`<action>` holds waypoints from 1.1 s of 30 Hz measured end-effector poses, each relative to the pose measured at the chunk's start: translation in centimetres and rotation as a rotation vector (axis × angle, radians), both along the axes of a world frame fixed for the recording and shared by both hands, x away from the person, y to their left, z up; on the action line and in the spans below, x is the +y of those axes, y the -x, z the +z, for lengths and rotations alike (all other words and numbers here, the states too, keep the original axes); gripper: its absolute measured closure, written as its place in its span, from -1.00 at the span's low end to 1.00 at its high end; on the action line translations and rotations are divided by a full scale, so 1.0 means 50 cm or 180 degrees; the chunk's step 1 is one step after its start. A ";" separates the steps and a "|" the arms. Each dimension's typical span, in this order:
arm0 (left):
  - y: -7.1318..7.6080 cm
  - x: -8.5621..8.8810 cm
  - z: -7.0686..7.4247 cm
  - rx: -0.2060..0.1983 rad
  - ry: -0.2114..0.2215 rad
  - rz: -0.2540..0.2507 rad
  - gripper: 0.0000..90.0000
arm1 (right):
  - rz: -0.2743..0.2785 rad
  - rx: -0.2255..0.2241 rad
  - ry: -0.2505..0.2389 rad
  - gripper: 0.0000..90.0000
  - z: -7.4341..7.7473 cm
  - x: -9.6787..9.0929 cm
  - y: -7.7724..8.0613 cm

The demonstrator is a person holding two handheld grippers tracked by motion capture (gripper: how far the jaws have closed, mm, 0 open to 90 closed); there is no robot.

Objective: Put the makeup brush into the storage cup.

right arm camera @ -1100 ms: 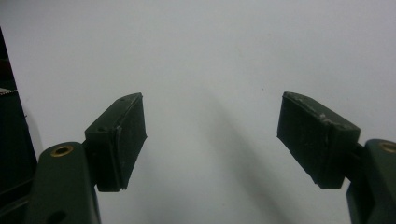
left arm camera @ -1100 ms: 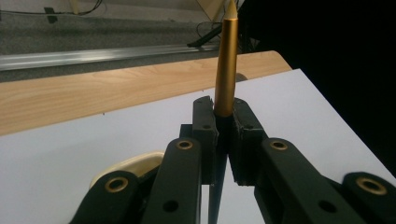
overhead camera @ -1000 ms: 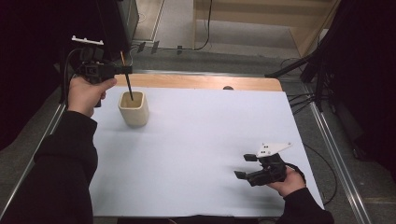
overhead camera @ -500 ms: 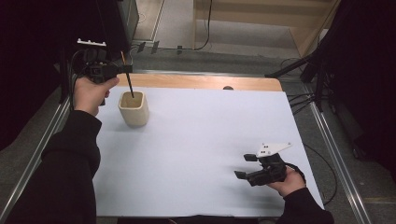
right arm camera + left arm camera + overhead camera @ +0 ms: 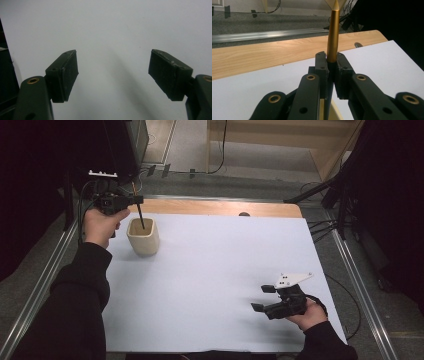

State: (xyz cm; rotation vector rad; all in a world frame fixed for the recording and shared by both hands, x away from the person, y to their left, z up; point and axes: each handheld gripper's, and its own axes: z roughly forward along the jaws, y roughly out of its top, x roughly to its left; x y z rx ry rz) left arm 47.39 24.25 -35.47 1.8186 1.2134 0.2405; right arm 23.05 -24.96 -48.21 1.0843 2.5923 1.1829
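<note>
A pen, gold-barrelled and near upright, is pinched by the left gripper jaws directly above the beige cup, its lower end inside the rim, while the right gripper is held spread and empty well apart.

The left gripper has sunk toward the cream, square-sided ceramic cup, carrying the slim pen with gold upper barrel and dark lower shaft clamped between its jaws; the pen's lower end now appears deeper inside the cup below the jaws.
</note>
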 end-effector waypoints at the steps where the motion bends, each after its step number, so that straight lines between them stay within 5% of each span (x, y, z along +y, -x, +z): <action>1: 0.000 0.000 -0.003 0.0008 -0.0007 0.0002 0.85 | -0.0001 0.0000 0.0003 -0.45 0.000 0.000 0.000; 25: 0.008 0.000 -0.076 0.0172 -0.0074 -0.0012 0.85 | -0.0007 -0.0007 0.0018 -0.45 0.000 0.000 0.000; 33: 0.009 0.004 -0.077 0.0221 -0.0067 -0.0030 0.85 | -0.0008 -0.0007 0.0017 -0.45 0.000 0.000 0.000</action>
